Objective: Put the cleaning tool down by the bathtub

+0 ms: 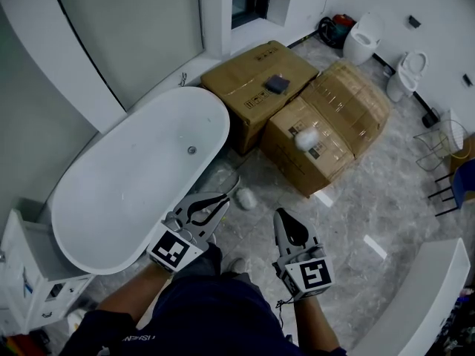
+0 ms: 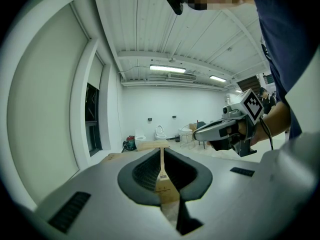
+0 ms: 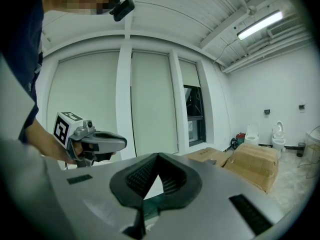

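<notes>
A white oval bathtub (image 1: 111, 199) fills the left of the head view. A small white rounded cleaning tool (image 1: 246, 197) lies on the marble floor just off the tub's near right side. Another white rounded thing (image 1: 306, 138) rests on a cardboard box (image 1: 326, 154), and a dark pad (image 1: 277, 84) on the far box (image 1: 252, 73). My left gripper (image 1: 223, 201) hovers just left of the floor tool, shut and empty; its own view shows the jaws (image 2: 161, 150) together. My right gripper (image 1: 280, 215) hangs to the right of the tool, shut with nothing in it (image 3: 158, 155).
Two toilets (image 1: 364, 39) (image 1: 408, 69) stand along the far right wall. A wire rack (image 1: 438, 143) and a dark chair (image 1: 460, 180) are at the right edge. A white cabinet (image 1: 30, 273) sits at the tub's near end, a white ledge (image 1: 415, 302) at bottom right.
</notes>
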